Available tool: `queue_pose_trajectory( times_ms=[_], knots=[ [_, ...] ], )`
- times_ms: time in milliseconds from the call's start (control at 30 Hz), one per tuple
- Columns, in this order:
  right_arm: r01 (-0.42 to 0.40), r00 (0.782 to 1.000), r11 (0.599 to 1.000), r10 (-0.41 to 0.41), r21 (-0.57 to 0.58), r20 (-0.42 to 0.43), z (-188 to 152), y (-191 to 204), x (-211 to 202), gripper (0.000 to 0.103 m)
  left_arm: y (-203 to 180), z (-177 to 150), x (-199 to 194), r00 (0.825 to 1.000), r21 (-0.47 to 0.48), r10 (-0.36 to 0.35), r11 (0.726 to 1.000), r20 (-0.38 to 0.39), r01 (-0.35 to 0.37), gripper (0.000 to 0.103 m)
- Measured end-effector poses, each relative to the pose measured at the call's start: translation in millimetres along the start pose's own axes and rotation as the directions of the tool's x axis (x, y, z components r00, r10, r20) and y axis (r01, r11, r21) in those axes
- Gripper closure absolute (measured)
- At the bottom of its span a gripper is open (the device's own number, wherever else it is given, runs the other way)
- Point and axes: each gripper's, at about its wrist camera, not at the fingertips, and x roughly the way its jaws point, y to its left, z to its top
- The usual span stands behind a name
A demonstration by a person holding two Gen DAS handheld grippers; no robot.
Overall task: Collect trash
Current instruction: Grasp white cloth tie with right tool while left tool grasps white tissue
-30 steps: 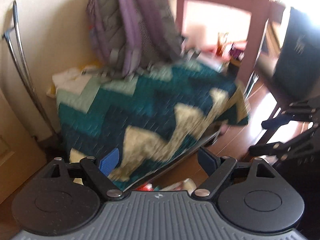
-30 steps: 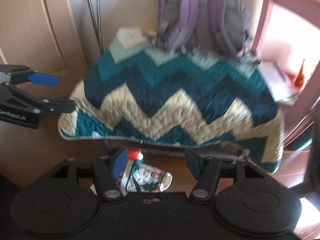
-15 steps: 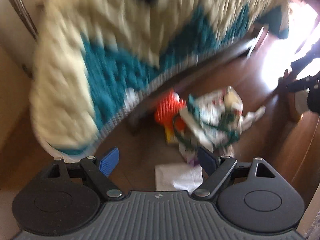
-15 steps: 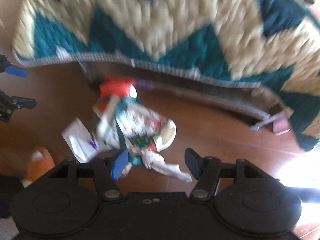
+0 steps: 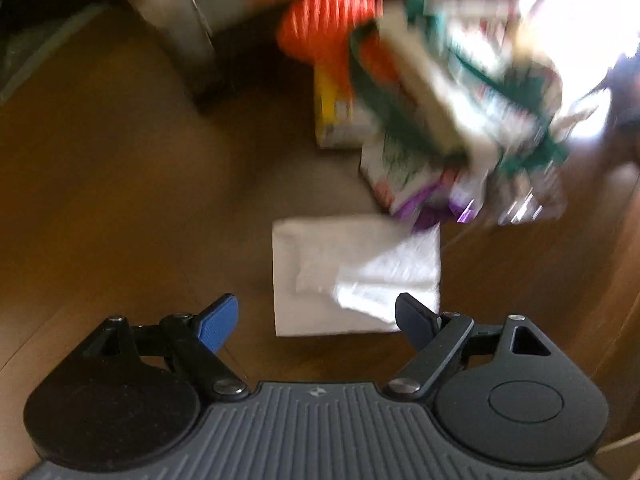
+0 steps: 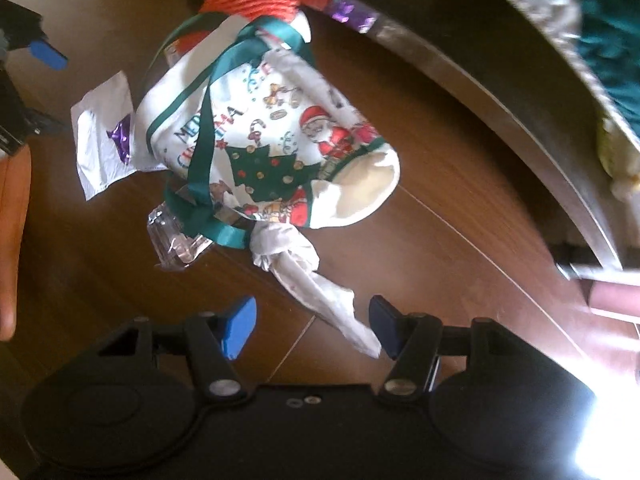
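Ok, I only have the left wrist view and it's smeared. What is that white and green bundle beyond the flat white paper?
Observer: A Christmas-print fabric bag showing Santa and a tree, with green ribbon handles.
Operator: Anything near the right gripper?
Observer: A twisted white tissue sticks out from under the bag; its tip lies between the open fingers of the right gripper.
Operator: Any other trash there?
Observer: A crumpled clear plastic piece beside the ribbon.

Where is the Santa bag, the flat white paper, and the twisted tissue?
Santa bag (image 6: pixel 276 140): right wrist view, on its printed side.
Flat white paper (image 5: pixel 320 264): left wrist view, on its smooth left half.
Twisted tissue (image 6: pixel 316 284): right wrist view, on its long twisted tail.
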Motion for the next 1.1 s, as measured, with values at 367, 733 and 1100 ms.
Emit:
queue_pose_trajectory(
  times_ms=[367, 733, 1100],
  knots=[
    [-0.026, 1.000, 0.997, 0.025, -0.067, -0.011, 11.1, 5.1, 61.5, 0.041, 6.0, 4.9, 38.9, 0.995, -0.105, -0.095, 0.990, -0.013, 0.093, 0.018],
    [0.010, 0.999, 0.998, -0.012, -0.069, -0.042, 10.2, 11.7, 95.1, 0.053, -15.1, 5.9, 38.3, 1.000, -0.051, 0.011, 0.999, 0.009, -0.010, 0.027],
    [-0.026, 0.995, 0.999, 0.029, 0.041, -0.092, 0.0, 21.9, 79.9, 0.103, -38.9, 2.7, 18.6, 0.998, -0.003, -0.054, 0.999, 0.035, 0.054, 0.096]
  ],
)
